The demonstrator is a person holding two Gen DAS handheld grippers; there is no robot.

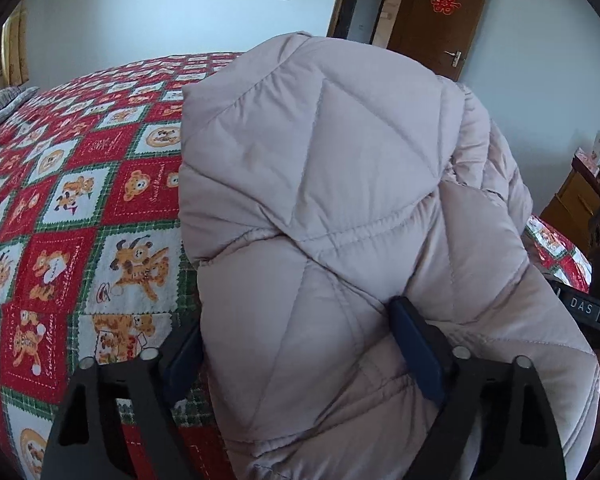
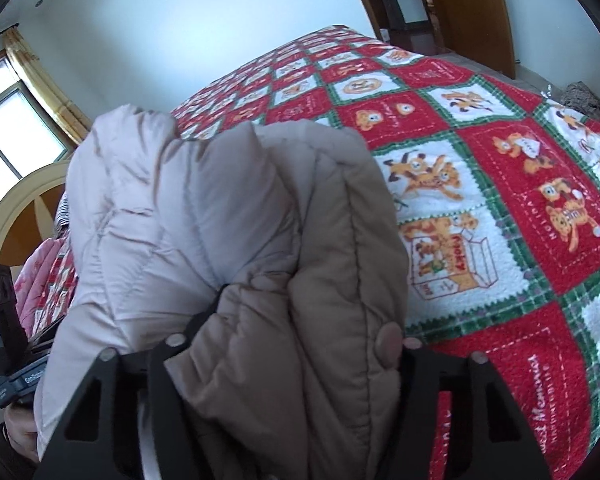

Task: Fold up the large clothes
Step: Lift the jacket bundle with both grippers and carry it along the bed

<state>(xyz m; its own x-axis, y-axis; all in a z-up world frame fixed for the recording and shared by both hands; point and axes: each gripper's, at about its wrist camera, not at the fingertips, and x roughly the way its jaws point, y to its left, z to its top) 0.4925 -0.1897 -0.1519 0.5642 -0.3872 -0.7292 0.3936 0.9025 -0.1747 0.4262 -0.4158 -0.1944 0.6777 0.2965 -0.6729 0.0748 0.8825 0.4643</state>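
At the bottom of each frame, the left claw [image 1: 300,344] and the right claw [image 2: 300,344] are each clamping a thick fold of the puffy, quilted pale pink-beige down coat [image 1: 340,200]. The coat is filling mid-frame, bulging over the red-and-white bear-patterned fleece bedspread [image 1: 80,208]. In the upper right of the left view, a brown wooden door [image 1: 440,12] is standing beyond.

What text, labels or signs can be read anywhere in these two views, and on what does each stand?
"DAS": white letters on the black device at the right edge of the left wrist view.
"Frooky": on the printed box in a blanket square, right wrist view.
Red double-happiness sign: on the brown door.
Cursive stitched wording on the blanket's red squares: too distorted to read reliably.
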